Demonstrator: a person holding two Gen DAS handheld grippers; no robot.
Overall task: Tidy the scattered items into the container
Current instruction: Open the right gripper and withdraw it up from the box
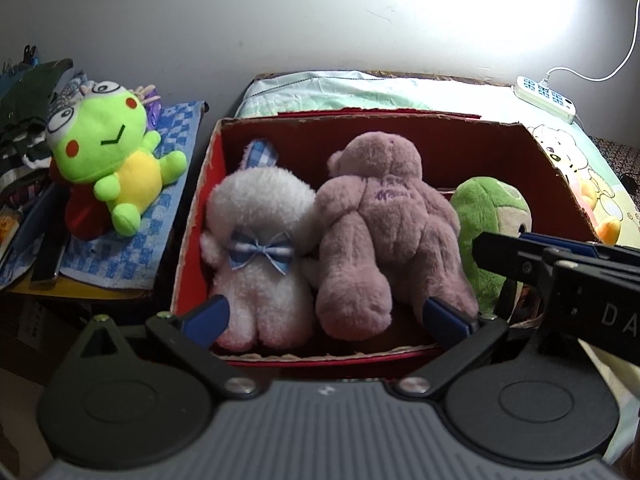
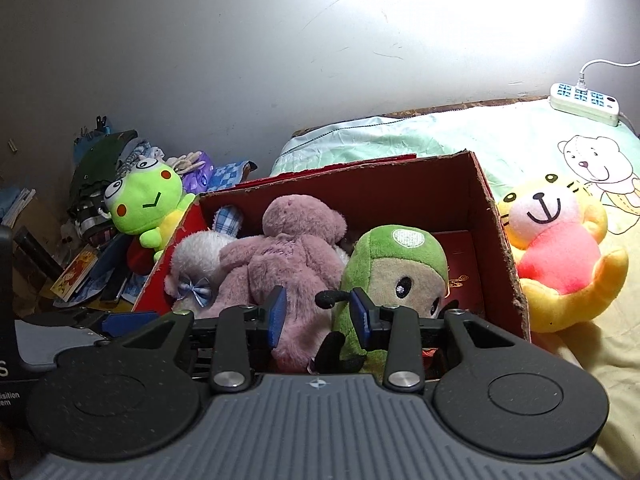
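A red cardboard box (image 1: 360,120) stands on the bed and holds three plush toys. A white plush with a blue bow (image 1: 260,216) lies at its left, a pink bear (image 1: 384,208) face down in the middle, and a green plush (image 1: 488,208) at its right. My left gripper (image 1: 328,314) hangs wide open over the box's near rim, with its pads clear of the white plush and the bear. My right gripper (image 2: 319,310) stands narrowly open over the green plush (image 2: 400,264); a black plush limb sits in the gap, not pressed. A frog plush (image 1: 116,152) and a yellow plush (image 2: 560,256) lie outside the box.
The frog rests on a blue checked towel (image 1: 176,128) on a cluttered side surface left of the box. A white power strip (image 2: 584,102) with its cable lies at the bed's far right by the wall. A cartoon-print sheet (image 2: 460,140) covers the bed.
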